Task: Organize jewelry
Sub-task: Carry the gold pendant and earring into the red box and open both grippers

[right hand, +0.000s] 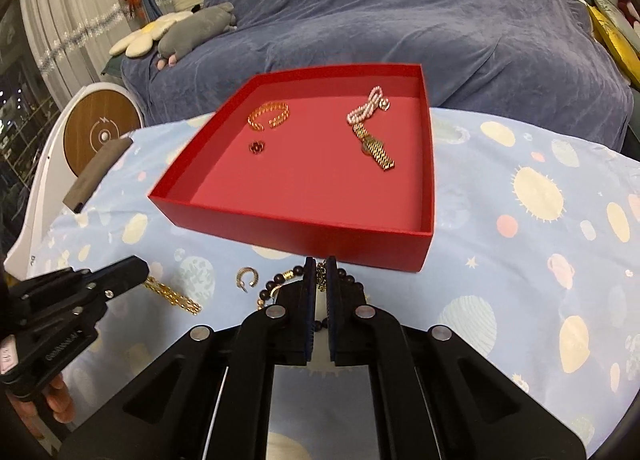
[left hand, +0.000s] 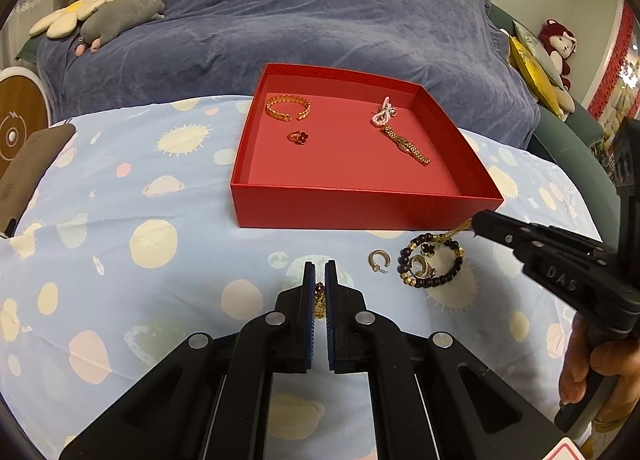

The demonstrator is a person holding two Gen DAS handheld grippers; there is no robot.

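Note:
A red box on the planet-print cloth holds a gold cuff, a clover ring, a pearl bow and a gold watch. In front of it lie a hoop earring and a dark bead bracelet. My left gripper is shut on a gold link bracelet that trails onto the cloth. My right gripper is shut on a thin gold chain rising from the bead bracelet.
A brown case lies at the table's left edge, beside a round white and wood device. Behind the box is a sofa under a blue cover with plush toys. A hand holds the right gripper's handle.

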